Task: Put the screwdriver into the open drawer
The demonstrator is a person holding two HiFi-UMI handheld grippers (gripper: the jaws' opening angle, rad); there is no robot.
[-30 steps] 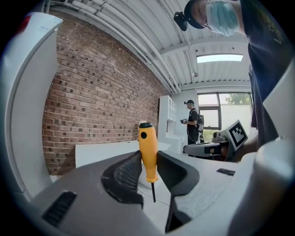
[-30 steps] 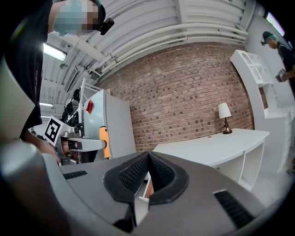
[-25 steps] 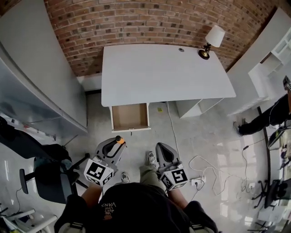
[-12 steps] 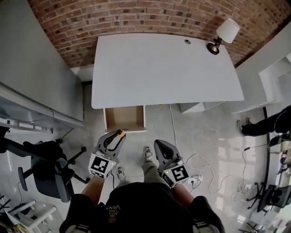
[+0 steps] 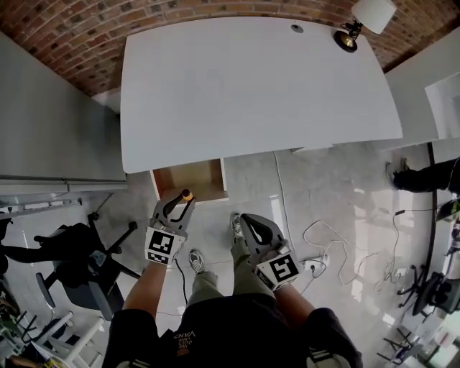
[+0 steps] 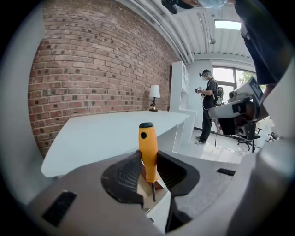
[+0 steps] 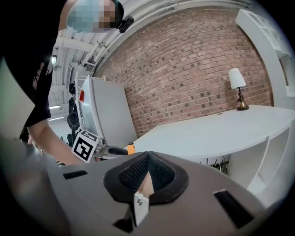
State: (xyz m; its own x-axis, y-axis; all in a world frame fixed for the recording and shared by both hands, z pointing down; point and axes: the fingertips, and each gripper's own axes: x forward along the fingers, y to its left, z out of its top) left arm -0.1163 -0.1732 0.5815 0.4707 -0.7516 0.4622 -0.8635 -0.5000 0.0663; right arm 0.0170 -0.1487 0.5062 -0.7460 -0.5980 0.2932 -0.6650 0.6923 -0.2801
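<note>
So closest in, the left gripper [image 6: 148,168] has its jaws clamped on the screwdriver [image 6: 148,152], pads pressing the orange handle from both sides. The black-capped end pokes up past the jaw tips and the thin metal shaft points back down toward the gripper body. The right gripper [image 7: 147,173] is just beside it, with its jaws pinched together at the tips and nothing in them. From the head view the screwdriver's handle sits right at the front edge of the open drawer [image 5: 188,180], but it's not inside it. The drawer is pulled out from under the left end of the white desk [image 5: 251,86]. There's a small lamp [image 5: 363,18] on the desk's far right corner, and behind that the brick wall [image 5: 72,29].
</note>
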